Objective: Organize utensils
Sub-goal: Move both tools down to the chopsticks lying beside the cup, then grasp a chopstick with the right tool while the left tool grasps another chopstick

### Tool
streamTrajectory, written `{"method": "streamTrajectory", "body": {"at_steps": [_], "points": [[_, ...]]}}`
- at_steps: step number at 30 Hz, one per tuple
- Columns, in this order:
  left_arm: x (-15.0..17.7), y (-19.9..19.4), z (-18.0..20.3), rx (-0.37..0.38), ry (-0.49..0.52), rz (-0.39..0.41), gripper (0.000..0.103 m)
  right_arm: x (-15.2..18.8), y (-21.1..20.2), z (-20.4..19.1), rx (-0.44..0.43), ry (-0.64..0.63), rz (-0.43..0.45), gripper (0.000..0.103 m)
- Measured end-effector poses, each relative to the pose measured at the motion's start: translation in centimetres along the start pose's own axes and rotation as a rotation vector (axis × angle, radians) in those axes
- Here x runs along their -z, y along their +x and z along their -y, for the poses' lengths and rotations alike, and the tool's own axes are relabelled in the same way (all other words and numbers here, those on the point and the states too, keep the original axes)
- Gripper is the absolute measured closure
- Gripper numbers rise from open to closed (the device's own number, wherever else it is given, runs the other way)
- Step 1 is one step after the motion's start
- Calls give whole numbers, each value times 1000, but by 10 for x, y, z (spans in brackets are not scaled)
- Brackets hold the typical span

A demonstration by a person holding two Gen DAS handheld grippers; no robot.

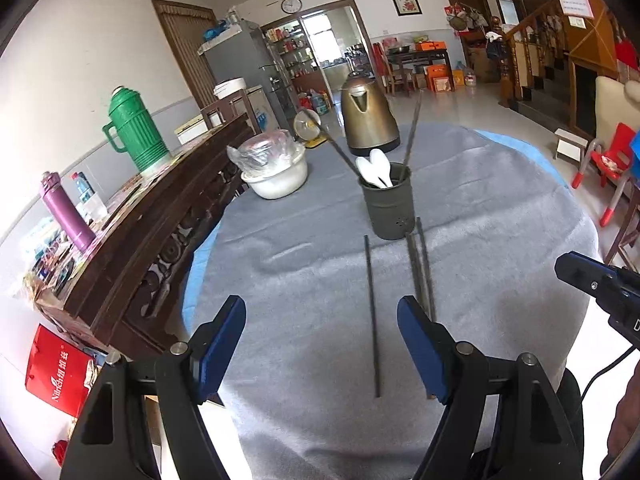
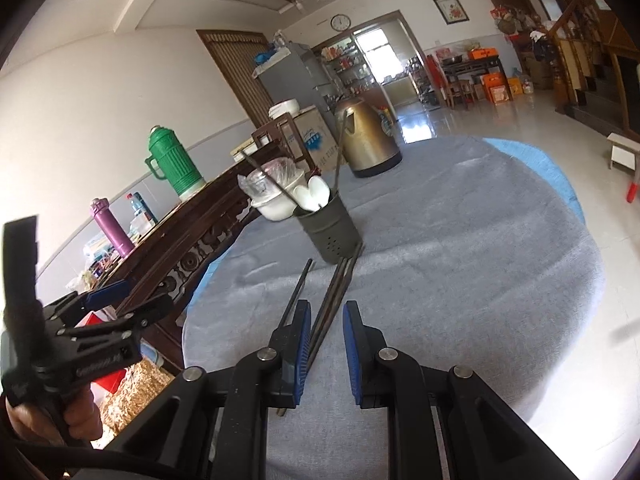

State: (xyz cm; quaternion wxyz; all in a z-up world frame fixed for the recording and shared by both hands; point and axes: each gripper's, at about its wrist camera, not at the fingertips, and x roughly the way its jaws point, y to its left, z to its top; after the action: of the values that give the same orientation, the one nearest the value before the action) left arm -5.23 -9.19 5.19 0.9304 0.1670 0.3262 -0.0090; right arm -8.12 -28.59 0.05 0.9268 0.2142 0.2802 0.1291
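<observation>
A brass kettle (image 1: 369,120) and a white bowl (image 1: 276,182) stand at the far side of the grey tabletop (image 1: 500,216). Left gripper (image 1: 320,344) hovers low, fingers spread wide around a single chopstick (image 1: 372,312). Right gripper (image 2: 326,350) has fingers parted, straddling bundled chopsticks (image 2: 334,292) that lie against the dark utensil holder (image 1: 387,204), which holds white spoons (image 1: 374,168).

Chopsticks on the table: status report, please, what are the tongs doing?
Left tongs open over the single chopstick. Right tongs open around the chopstick bundle. Holder just beyond, nothing blocking.
</observation>
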Motion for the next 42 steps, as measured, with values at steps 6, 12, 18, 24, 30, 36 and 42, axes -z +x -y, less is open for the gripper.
{"method": "streamTrajectory", "body": {"at_steps": [6, 12, 18, 24, 30, 36, 42], "points": [[4, -2, -27, 22, -70, 26, 24, 3, -5, -28, -1, -33, 12, 84], [11, 8, -44, 78, -112, 24, 24, 2, -11, -42, 48, -31, 12, 84], [19, 22, -66, 113, -142, 35, 24, -2, -10, -57, 94, -30, 13, 84], [25, 38, -89, 118, -129, 49, 24, -9, 5, -74, 110, -22, 4, 84], [29, 67, -106, 165, -140, 21, 24, -19, 28, -77, 132, 21, -42, 84], [27, 106, -105, 245, -153, -49, 24, -28, 71, -67, 185, 62, -140, 84], [30, 129, -98, 294, -172, -110, 24, -31, 136, -38, 221, 110, -278, 84]]}}
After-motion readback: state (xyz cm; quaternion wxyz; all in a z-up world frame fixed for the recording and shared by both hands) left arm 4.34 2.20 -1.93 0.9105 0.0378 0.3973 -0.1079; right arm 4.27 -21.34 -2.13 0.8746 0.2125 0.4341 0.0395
